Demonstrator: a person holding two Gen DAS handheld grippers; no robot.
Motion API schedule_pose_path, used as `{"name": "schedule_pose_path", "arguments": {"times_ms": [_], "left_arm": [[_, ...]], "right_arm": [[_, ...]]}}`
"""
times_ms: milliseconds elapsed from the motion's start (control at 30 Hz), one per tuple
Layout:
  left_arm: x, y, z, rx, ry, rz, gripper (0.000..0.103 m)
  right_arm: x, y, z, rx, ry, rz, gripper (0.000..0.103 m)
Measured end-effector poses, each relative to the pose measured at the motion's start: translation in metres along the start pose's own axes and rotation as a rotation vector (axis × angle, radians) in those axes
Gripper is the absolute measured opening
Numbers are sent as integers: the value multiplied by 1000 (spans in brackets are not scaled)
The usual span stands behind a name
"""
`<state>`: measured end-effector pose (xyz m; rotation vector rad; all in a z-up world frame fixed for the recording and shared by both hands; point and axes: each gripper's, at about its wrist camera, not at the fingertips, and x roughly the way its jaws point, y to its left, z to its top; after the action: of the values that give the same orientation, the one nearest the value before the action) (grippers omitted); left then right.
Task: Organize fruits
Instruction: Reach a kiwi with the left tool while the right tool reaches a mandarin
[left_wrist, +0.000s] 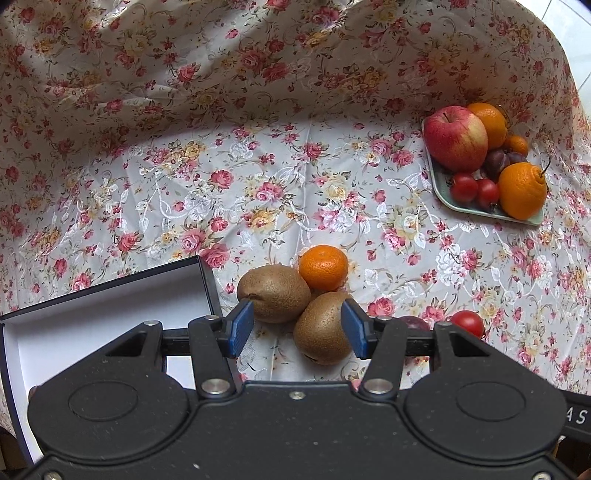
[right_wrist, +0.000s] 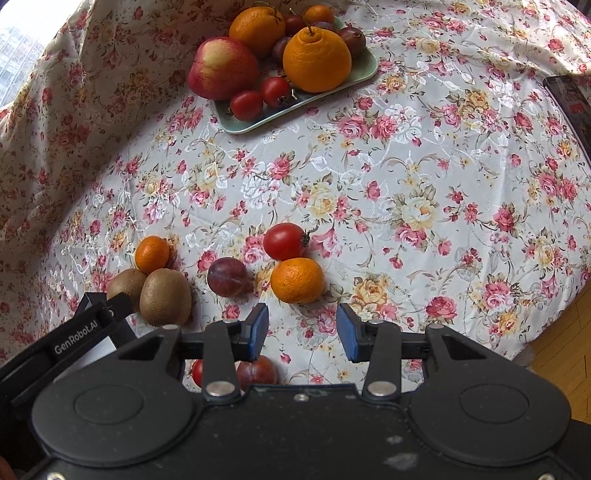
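In the left wrist view my left gripper (left_wrist: 298, 328) is open and points down over two brown kiwis. The near kiwi (left_wrist: 323, 328) lies between the fingers beside the right pad, with a gap to the left pad. The far kiwi (left_wrist: 273, 293) and a small mandarin (left_wrist: 323, 266) lie just beyond. My right gripper (right_wrist: 303, 332) is open with nothing between its pads. A mandarin (right_wrist: 297, 280) sits just ahead of it, with a tomato (right_wrist: 284, 240) and a plum (right_wrist: 227, 277) nearby. A green tray (right_wrist: 258, 123) holds an apple, oranges, plums and tomatoes.
An open dark box with a white inside (left_wrist: 92, 314) stands left of the kiwis. Another plum (right_wrist: 256, 371) and tomato (right_wrist: 197, 371) lie under the right gripper. A dark object (right_wrist: 569, 99) is at the right edge, where the flowered tablecloth drops to a wooden floor (right_wrist: 561, 332).
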<state>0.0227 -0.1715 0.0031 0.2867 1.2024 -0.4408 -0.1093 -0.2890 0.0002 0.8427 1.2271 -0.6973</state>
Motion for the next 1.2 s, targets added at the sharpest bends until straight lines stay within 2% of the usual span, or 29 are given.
{"name": "schedule_pose_path", "arguments": {"times_ms": [167,267,500,600,667,733,1000,1200], "left_arm": [[14,-8,4,28,32,-41,59],[23,-15,5,59,46,-25,59],[30,-29,9,107,25,14,70],[31,-34,7,127,26,28,71],[32,-36,6,119,52,-3,71],[36,-31,5,69,110,-52,71],[53,-15,9,-10,136,-34,71],[57,-20,10,1,114,1,71]], "right_arm": [[1,2,5,-15,-17,-18,44],[5,2,13,-16,-12,-27,44],[12,-5,28,6,2,-41,44],[18,-7,32,-1,20,-56,44],[21,-11,33,10,35,-60,44],[24,-14,35,20,49,-59,44],[23,-9,33,2,59,-55,44],[27,-9,33,-7,70,-64,44]]}}
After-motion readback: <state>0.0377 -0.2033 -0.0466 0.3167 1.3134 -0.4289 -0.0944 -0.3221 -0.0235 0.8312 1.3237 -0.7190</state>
